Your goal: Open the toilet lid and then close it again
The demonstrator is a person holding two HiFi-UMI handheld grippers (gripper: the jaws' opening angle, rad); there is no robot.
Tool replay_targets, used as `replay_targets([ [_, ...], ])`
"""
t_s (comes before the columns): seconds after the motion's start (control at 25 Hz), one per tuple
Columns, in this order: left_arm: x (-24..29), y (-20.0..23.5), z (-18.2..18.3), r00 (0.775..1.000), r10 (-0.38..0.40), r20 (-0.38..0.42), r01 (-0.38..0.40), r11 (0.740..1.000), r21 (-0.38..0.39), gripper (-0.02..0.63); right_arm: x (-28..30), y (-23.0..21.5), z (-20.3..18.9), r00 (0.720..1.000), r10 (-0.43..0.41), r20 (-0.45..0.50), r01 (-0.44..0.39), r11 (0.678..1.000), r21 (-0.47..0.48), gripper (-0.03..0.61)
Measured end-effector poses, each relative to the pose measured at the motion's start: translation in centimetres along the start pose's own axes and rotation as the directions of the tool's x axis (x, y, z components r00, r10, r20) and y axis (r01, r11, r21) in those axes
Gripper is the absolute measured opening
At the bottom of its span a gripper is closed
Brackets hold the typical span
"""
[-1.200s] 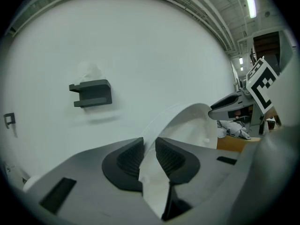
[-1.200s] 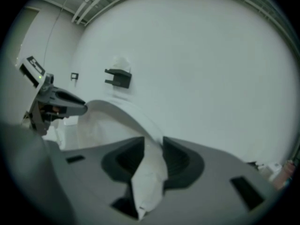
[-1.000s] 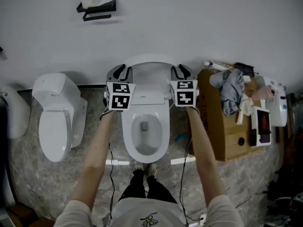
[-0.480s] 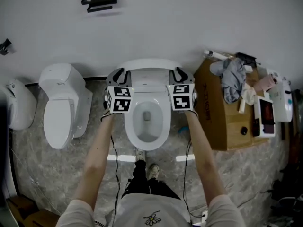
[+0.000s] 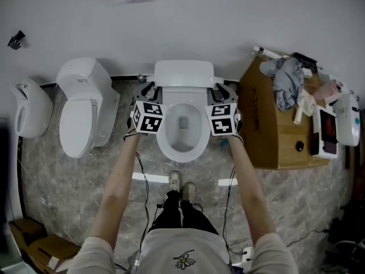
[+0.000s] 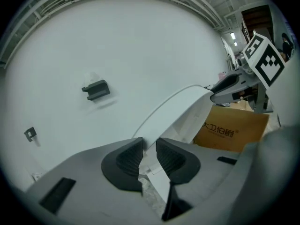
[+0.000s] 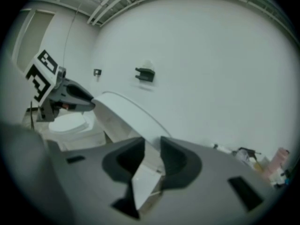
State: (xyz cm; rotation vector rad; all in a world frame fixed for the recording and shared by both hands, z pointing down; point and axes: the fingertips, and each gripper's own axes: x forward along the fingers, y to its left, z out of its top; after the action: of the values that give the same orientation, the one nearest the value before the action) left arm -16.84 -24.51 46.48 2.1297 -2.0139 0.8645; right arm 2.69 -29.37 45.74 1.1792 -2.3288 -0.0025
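Toilet lid [image 5: 183,73] is clamped at its 2 side edges: the left gripper [image 6: 149,146] has its fingers [image 6: 129,159] pressed on one edge, and the right gripper [image 7: 152,149] holds the other, its fingers having just been opening slightly. The lid stands raised behind the open bowl [image 5: 164,141]. A cardboard box [image 5: 265,130] sits just right of it, and another toilet [image 5: 80,116] to the left.

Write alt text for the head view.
A person stands over an open toilet, the left gripper and right gripper clamped on the sides of its raised lid; the right one has just eased open slightly. A closed toilet stands left, a cluttered cardboard box right.
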Motion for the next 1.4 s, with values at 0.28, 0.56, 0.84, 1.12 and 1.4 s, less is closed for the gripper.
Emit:
replay_targets([
  [0.28, -3.3, -3.3, -4.9, 0.99, -0.082, -0.114, 0.082, 0.997, -0.007, 0.126, -3.0, 3.3, -5.2, 0.992, 0.067, -0.106, -0.074, 0.995, -0.06, 0.124],
  [0.56, -5.4, -6.4, -9.5, 0.966, -0.169, -0.197, 0.173, 0.985, 0.005, 0.149, -5.2, 6.2, -10.2, 0.952, 0.158, -0.262, -0.189, 0.977, -0.101, 0.133],
  [0.84, -6.8, -9.3, -13.7, 0.921, -0.263, -0.287, 0.283, 0.959, 0.029, 0.175, -6.6, 8.6, -14.7, 0.899, 0.238, -0.368, -0.296, 0.949, -0.11, 0.144],
  [1.12, -7.8, -12.2, -18.5, 0.87, -0.323, -0.373, 0.362, 0.931, 0.037, 0.189, -7.7, 10.7, -19.7, 0.842, 0.281, -0.46, -0.371, 0.921, -0.118, 0.149],
  [1.4, -9.2, -14.9, -23.1, 0.793, -0.412, -0.449, 0.448, 0.894, -0.031, 0.209, -8.7, 13.0, -24.5, 0.779, 0.352, -0.519, -0.423, 0.906, -0.019, 0.149],
])
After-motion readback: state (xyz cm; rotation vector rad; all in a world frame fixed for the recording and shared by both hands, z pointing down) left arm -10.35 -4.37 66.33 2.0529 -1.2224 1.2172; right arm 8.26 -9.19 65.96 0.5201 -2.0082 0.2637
